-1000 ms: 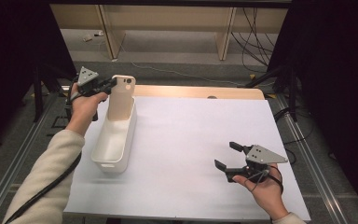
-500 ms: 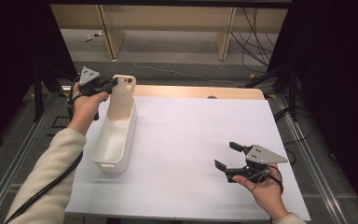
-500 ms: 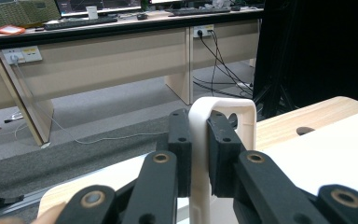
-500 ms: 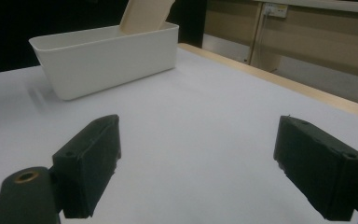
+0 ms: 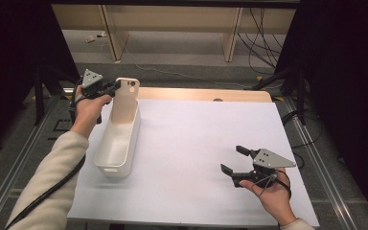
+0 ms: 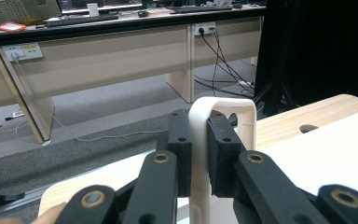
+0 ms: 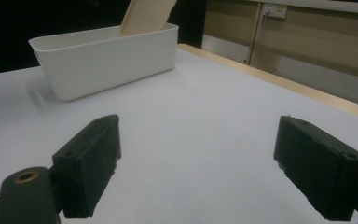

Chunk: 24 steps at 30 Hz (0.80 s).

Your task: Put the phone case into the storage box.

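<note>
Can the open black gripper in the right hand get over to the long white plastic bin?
Probably yes. The right gripper hovers with its jaws open and empty, and only bare white tabletop lies between it and the long white plastic bin. The left gripper is at the bin's far end, clamped on a cream phone case.

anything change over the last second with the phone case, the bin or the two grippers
Nothing visibly changed. The left gripper stays shut on the cream plastic phone case, which stands upright at the far end of the long white plastic bin. The right gripper stays open and empty, low over the white table, apart from the bin.
</note>
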Each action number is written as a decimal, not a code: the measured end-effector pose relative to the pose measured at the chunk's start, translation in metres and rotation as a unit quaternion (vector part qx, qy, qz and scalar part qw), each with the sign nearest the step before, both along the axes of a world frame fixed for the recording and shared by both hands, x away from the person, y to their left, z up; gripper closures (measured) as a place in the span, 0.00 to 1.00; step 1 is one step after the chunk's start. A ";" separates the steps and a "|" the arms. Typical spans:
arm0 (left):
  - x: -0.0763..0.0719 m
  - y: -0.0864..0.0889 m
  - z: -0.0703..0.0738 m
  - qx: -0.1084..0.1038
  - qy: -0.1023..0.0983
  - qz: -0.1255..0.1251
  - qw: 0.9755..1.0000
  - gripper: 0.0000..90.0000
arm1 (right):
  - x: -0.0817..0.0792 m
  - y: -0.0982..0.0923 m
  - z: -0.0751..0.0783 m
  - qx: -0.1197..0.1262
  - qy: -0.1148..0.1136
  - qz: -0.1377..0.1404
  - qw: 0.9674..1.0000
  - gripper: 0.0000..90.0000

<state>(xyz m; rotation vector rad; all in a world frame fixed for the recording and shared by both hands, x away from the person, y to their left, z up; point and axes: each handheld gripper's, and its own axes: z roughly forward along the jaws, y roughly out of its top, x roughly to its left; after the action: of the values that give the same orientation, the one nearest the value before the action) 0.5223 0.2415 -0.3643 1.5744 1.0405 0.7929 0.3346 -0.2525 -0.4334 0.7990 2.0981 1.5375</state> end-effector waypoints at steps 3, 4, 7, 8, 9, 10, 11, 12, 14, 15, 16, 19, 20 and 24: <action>0.001 0.000 0.000 0.002 0.001 -0.001 1.000 0.91 | 0.000 0.000 0.000 -0.003 0.000 -0.001 1.000 0.18; 0.001 0.001 0.000 0.003 0.001 -0.001 1.000 0.91 | 0.001 -0.001 0.000 -0.005 -0.011 0.000 1.000 0.18; 0.002 0.001 -0.001 0.005 0.003 0.000 1.000 0.91 | 0.000 0.000 0.000 -0.002 -0.005 -0.001 1.000 0.18; 0.002 0.001 -0.002 0.003 0.003 0.001 1.000 0.91 | 0.000 0.000 0.000 -0.003 0.001 0.000 1.000 0.18; 0.002 0.001 -0.002 0.002 0.003 0.001 1.000 0.91 | 0.000 0.000 0.000 -0.002 -0.001 -0.001 1.000 0.18; 0.003 0.000 -0.003 -0.001 0.002 0.002 1.000 0.91 | 0.000 0.000 0.000 -0.001 -0.003 -0.001 1.000 0.18; 0.003 0.000 -0.003 -0.002 0.002 0.002 1.000 0.91 | 0.000 0.000 0.000 -0.001 -0.002 -0.001 1.000 0.18; 0.003 0.000 -0.003 -0.002 0.001 0.001 1.000 0.91 | 0.000 0.000 0.000 -0.002 -0.003 -0.001 1.000 0.18; 0.003 0.000 -0.003 -0.001 0.002 0.000 1.000 0.91 | 0.000 0.000 0.000 -0.003 0.000 0.000 1.000 0.18; 0.004 0.000 -0.004 -0.001 0.002 0.001 1.000 0.91 | 0.001 -0.001 0.000 -0.004 -0.005 0.001 1.000 0.18; 0.004 0.000 -0.004 0.000 0.003 0.001 1.000 0.91 | 0.001 -0.001 0.000 -0.006 -0.011 0.001 1.000 0.18; 0.005 0.000 -0.004 0.001 0.003 0.001 1.000 0.91 | 0.001 -0.001 0.000 -0.005 -0.011 0.001 1.000 0.18; 0.005 0.000 -0.004 0.001 0.004 0.001 1.000 0.91 | 0.001 -0.001 0.000 -0.005 -0.011 0.001 1.000 0.18; 0.006 0.000 -0.005 0.004 0.005 0.002 1.000 0.91 | 0.001 -0.001 0.000 -0.008 -0.010 0.002 1.000 0.18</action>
<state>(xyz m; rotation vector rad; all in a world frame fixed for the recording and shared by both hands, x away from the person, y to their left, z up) 0.5279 0.2417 -0.3694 1.5854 1.0497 0.7928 0.3360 -0.2537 -0.4336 0.7726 2.0960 1.5222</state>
